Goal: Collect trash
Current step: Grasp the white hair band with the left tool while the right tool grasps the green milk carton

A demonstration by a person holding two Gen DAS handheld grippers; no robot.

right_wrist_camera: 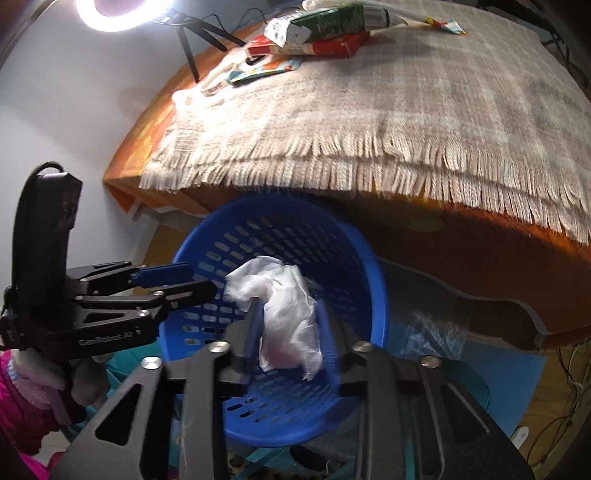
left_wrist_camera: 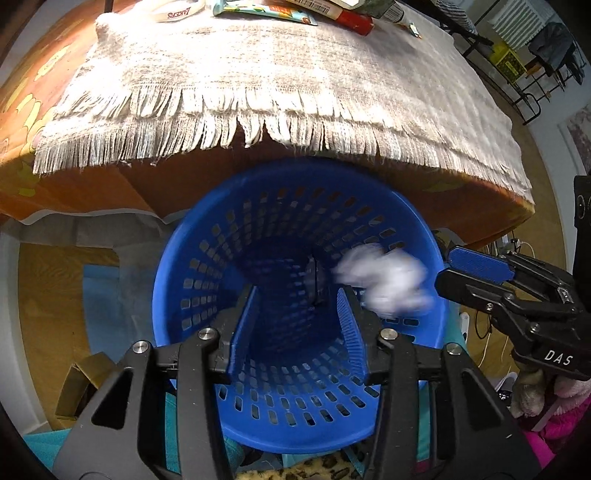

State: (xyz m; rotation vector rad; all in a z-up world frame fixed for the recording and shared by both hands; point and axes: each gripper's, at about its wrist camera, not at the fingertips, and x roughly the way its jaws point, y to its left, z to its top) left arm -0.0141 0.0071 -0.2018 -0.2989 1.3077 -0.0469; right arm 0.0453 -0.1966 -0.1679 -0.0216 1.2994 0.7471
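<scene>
A blue basket [left_wrist_camera: 295,295] fills the centre of the left wrist view, below the edge of a table draped with a fringed cloth [left_wrist_camera: 277,74]. The left gripper [left_wrist_camera: 299,325] hangs over the basket mouth with its jaws spread and nothing between them. At centre right, a blurred white wad [left_wrist_camera: 384,280] sits over the basket's right rim, just left of the right gripper [left_wrist_camera: 476,271], which enters from the right edge.

In the right wrist view the wad [right_wrist_camera: 284,314] is crumpled white plastic between the right gripper's [right_wrist_camera: 290,332] fingers, over the basket [right_wrist_camera: 362,258] opening. The jaws look parted around it; whether they pinch it I cannot tell. The left gripper [right_wrist_camera: 177,280] reaches in from the left edge, beside the wad, over the rim.

Along the top of that frame, on the cloth [right_wrist_camera: 406,110], lie a green carton [right_wrist_camera: 325,22], a red box [right_wrist_camera: 332,46] and a colourful wrapper [right_wrist_camera: 266,68]. A ring light [right_wrist_camera: 122,11] glares at upper left. Pink fabric [right_wrist_camera: 22,406] shows at lower left.
</scene>
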